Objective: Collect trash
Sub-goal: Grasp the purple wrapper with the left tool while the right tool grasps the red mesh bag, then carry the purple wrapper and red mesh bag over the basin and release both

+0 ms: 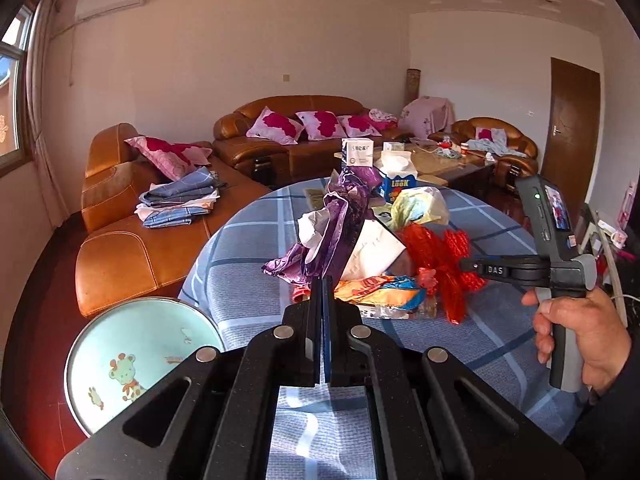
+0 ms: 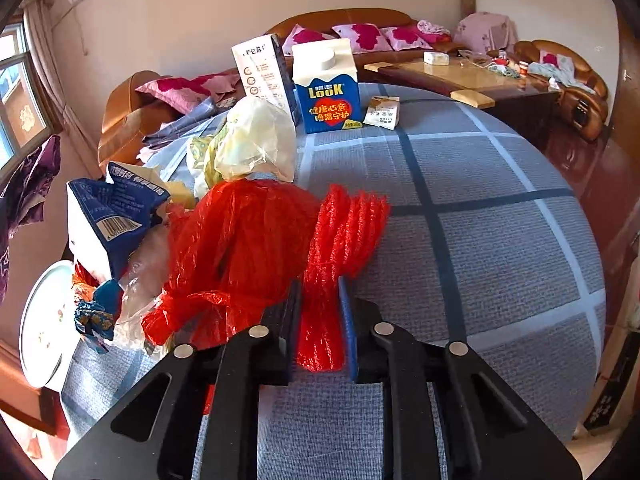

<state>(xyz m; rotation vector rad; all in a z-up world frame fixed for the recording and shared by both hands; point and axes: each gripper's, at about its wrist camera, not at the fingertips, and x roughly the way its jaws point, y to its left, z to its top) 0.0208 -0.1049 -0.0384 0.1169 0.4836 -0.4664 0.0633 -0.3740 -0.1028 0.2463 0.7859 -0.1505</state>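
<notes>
On the table with the blue checked cloth (image 2: 480,208) lies a heap of trash. My left gripper (image 1: 322,280) is shut on a crumpled purple wrapper (image 1: 340,216) and holds it up above the heap; the right wrist view shows the purple wrapper (image 2: 24,188) hanging at its left edge. My right gripper (image 2: 320,284) is shut on a red foam net (image 2: 344,232), which fills the gap between its pads. In the left wrist view the right gripper (image 1: 466,266) reaches into the red net (image 1: 444,264) from the right, held by a hand (image 1: 580,332).
A red plastic bag (image 2: 240,240), a yellowish bag (image 2: 256,140), a torn blue carton (image 2: 108,216) and an orange wrapper (image 1: 380,292) lie in the heap. A blue Look carton (image 2: 326,92), a white box (image 2: 264,72) and a small packet (image 2: 384,112) stand at the far edge. A round mint tray (image 1: 136,360) sits left of the table.
</notes>
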